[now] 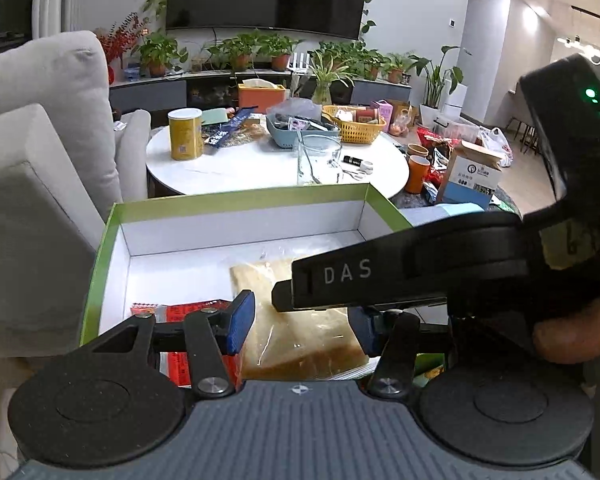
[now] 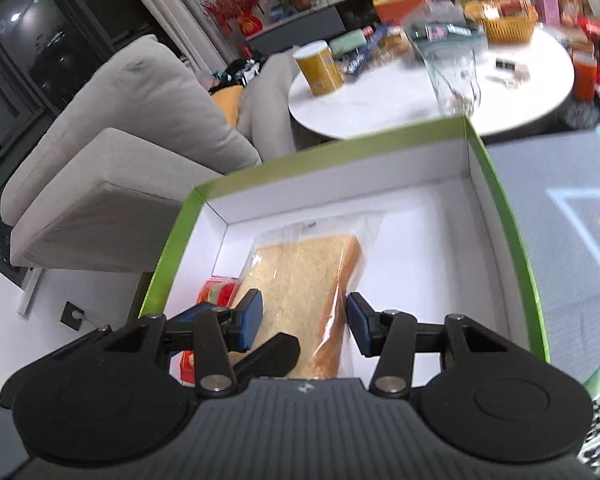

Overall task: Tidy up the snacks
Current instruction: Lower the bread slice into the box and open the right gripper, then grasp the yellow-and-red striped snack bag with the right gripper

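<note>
Your bagged bread (image 2: 300,280) lies flat on the white floor of the green-rimmed box (image 2: 496,200). Its long axis runs from the near side of the box toward the far wall, leaning a little to the right in the right wrist view. The crust edge (image 2: 340,300) faces right, and the loose clear end of the bag (image 2: 332,224) points to the far wall.

In the box there is also a red snack packet (image 1: 180,312), flat, just left of the bread at the near left part. I cannot tell if they touch.

Your right tongs (image 2: 304,322) stand open, one blue pad on each side of the near end of the bread; the pads do not press it as far as the view shows. Your left tongs (image 1: 300,320) are also open, over the near end of the same bread, with the right gripper's black body (image 1: 380,276) crossing in front of them.

The right half and the far part of the box floor are bare. The walls of the box are low. The sofa (image 1: 40,160) is close on the left of the box. Behind the far wall stands a round white surface (image 1: 240,168) with a yellow can (image 1: 185,134), a glass jar (image 1: 320,160), a blue tray (image 1: 300,132) and a yellow basket (image 1: 354,124).
</note>
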`<action>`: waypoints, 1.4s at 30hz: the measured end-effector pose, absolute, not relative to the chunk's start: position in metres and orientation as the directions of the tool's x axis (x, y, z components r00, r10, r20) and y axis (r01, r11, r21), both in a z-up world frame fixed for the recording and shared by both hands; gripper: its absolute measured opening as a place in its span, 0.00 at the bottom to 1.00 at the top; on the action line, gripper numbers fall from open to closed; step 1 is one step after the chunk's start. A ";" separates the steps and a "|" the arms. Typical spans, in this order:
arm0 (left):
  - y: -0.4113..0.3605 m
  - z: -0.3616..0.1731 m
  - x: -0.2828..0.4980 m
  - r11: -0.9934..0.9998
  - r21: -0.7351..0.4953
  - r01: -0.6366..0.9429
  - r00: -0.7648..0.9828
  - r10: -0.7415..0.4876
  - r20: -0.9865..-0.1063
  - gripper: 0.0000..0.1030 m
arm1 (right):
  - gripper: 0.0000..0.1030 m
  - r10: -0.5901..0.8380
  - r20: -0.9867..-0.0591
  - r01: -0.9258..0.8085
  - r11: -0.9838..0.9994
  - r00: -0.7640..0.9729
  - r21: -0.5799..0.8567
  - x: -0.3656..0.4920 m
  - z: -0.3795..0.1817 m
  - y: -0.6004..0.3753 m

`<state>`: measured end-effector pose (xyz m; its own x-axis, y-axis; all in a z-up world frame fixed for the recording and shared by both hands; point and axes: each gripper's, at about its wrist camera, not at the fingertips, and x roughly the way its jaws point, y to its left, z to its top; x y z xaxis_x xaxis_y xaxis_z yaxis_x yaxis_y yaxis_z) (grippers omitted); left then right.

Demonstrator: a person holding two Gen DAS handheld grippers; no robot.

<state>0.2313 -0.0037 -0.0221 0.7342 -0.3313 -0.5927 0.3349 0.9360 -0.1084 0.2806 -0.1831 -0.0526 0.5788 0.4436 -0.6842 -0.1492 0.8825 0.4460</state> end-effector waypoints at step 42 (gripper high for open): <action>-0.029 -0.006 0.094 0.925 -0.054 0.375 0.714 -0.326 -0.619 0.62 | 0.64 0.366 -0.660 -0.064 0.898 0.656 0.434 0.147 -0.034 -0.264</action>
